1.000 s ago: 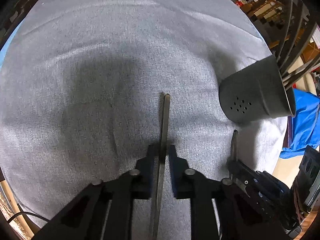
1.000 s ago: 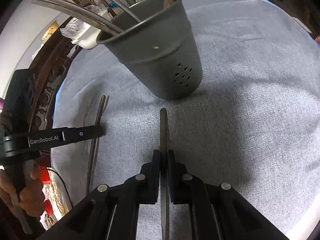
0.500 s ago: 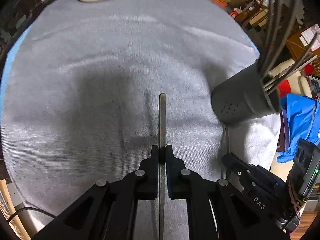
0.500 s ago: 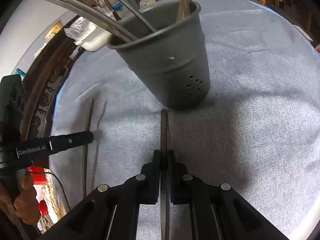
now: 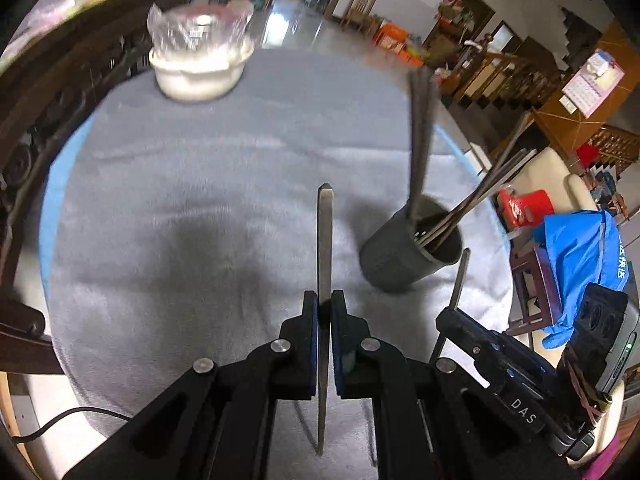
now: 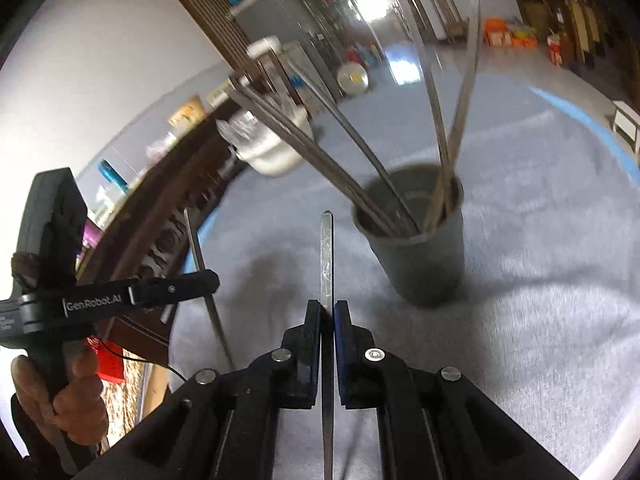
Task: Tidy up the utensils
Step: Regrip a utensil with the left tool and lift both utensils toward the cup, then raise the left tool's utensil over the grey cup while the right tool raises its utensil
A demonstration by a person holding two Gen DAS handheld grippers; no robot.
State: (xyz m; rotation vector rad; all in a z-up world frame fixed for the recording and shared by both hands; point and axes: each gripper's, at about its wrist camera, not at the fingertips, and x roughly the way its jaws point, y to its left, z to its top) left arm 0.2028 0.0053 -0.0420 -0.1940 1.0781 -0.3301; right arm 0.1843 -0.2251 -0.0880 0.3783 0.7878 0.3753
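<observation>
My left gripper (image 5: 324,300) is shut on the thin metal handle of a utensil (image 5: 324,236), held off the grey cloth. My right gripper (image 6: 327,308) is shut on another flat metal utensil (image 6: 327,256), also lifted. A dark grey utensil holder (image 5: 404,260) (image 6: 424,256) stands upright on the cloth with several metal utensils leaning out of it. It lies ahead and to the right of both grippers. In the left wrist view the right gripper (image 5: 450,312) shows at lower right with its utensil (image 5: 460,276). In the right wrist view the left gripper (image 6: 210,280) shows at left with its utensil (image 6: 204,272).
A round table under a grey cloth (image 5: 180,184) carries a white bowl (image 5: 200,72) with clear plastic in it at the far side. Dark carved wooden furniture (image 6: 160,240) borders the left. A person's hand (image 6: 60,396) grips the left tool. A blue bag (image 5: 580,256) sits beyond the table's right edge.
Both grippers rose from the cloth with their utensils and tilted up, so the room and the holder's open top now show. The holder looks smaller and farther.
</observation>
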